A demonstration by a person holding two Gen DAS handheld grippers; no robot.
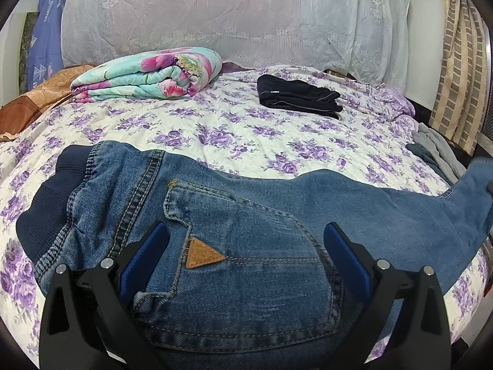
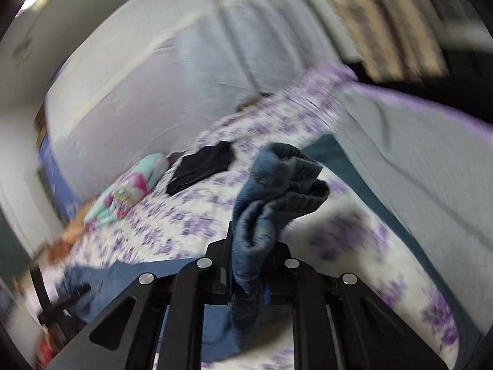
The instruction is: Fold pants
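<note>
Blue jeans (image 1: 252, 222) with a dark ribbed waistband lie across the near edge of the flowered bed (image 1: 246, 129), back pocket with a tan triangle patch facing up. My left gripper (image 1: 246, 237) is open, its blue-padded fingers (image 1: 148, 256) straddling the pocket just above the denim. The leg end rises off the bed at the right. In the blurred right wrist view, my right gripper (image 2: 249, 240) is shut on the bunched leg cuff of the jeans (image 2: 277, 178) and holds it up above the bed (image 2: 185, 215).
A folded floral quilt (image 1: 148, 77) and folded black garment (image 1: 299, 95) lie further back on the bed. Grey clothes (image 1: 437, 151) sit at the right edge. A lace-covered headboard (image 1: 234, 15) stands behind, a striped curtain (image 1: 459, 61) at right.
</note>
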